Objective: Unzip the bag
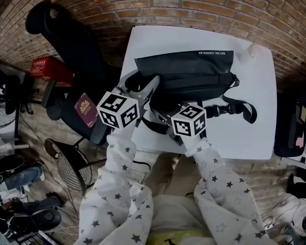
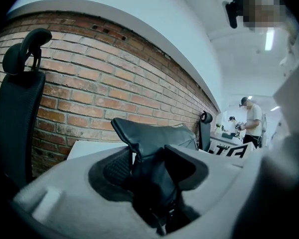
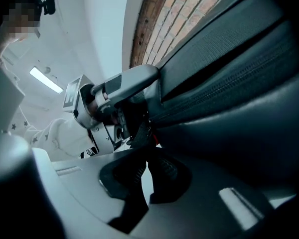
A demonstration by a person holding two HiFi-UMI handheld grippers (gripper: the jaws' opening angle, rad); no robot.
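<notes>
A black bag [image 1: 188,70] lies across the white table [image 1: 250,131]. My left gripper [image 1: 145,86] is at the bag's left end. In the left gripper view its jaws [image 2: 149,176] are shut on the bag's end flap [image 2: 154,138], with black fabric filling the gap between the pads. My right gripper [image 1: 176,111] sits at the bag's near side, close to that same end. In the right gripper view its jaws [image 3: 148,156] are pinched on the thin black zipper pull [image 3: 142,136], which hangs from the zipper line [image 3: 229,88]. One of the left gripper's fingers [image 3: 132,78] shows just beyond it.
A black office chair [image 1: 66,29] stands left of the table by the brick wall [image 1: 194,9]. A red box [image 1: 46,68] and a maroon booklet [image 1: 85,107] lie near it. The bag's strap [image 1: 239,108] loops on the table's right part. A person [image 2: 251,121] stands far off.
</notes>
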